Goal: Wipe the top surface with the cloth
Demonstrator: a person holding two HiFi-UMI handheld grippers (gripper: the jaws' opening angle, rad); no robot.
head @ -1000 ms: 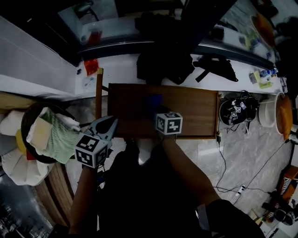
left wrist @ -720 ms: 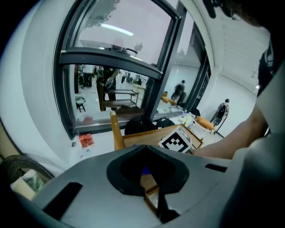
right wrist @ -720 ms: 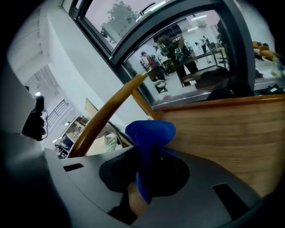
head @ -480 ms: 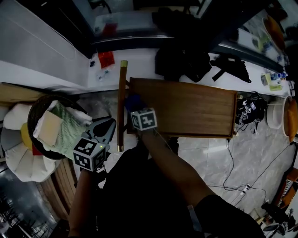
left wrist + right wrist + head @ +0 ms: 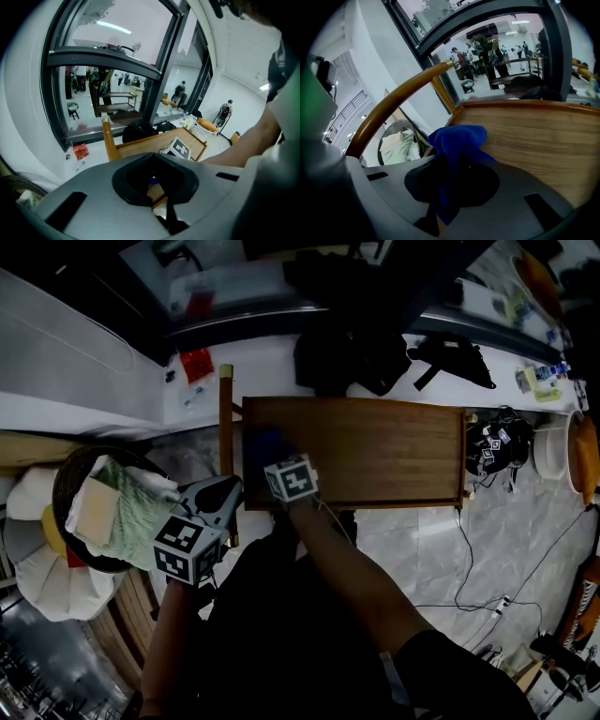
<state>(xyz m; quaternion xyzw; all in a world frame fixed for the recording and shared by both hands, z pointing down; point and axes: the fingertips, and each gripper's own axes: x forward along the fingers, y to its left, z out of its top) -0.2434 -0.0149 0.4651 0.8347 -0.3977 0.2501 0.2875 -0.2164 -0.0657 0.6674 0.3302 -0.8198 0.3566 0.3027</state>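
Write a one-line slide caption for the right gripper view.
Right gripper clamps a blue cloth on the wooden tabletop near its corner, beside a curved wooden rail.

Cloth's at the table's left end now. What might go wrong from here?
The blue cloth is bunched in the right gripper, so the jaws may scrape the wooden top. The raised rail is close beside it; a leftward stroke could knock it.
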